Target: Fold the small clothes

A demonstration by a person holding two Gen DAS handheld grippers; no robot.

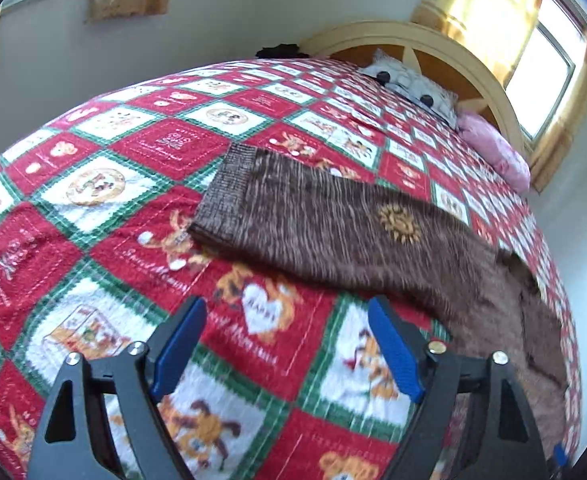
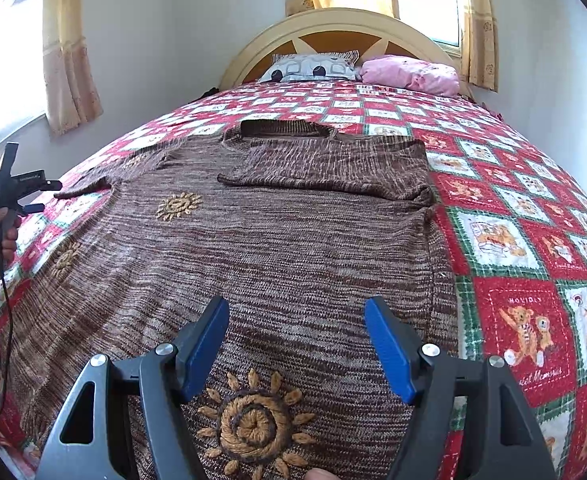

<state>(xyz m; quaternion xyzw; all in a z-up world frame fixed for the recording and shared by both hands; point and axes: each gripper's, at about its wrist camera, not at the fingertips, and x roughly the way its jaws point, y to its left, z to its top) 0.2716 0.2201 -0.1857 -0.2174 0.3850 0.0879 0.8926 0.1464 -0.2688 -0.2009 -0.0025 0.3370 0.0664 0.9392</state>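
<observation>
Both grippers, left gripper [image 1: 287,346] and right gripper [image 2: 297,346], are hovering wide open and empty over a brown sweater [image 2: 253,240] lying across the quilt [image 2: 513,280]; pinching quilt with knit risks dragging the half-made fold askew.

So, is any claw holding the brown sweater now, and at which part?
Nothing is held. The left claw is open above the quilt, beside the sweater. The right claw is open over the sweater's body, gripping nothing.
</observation>
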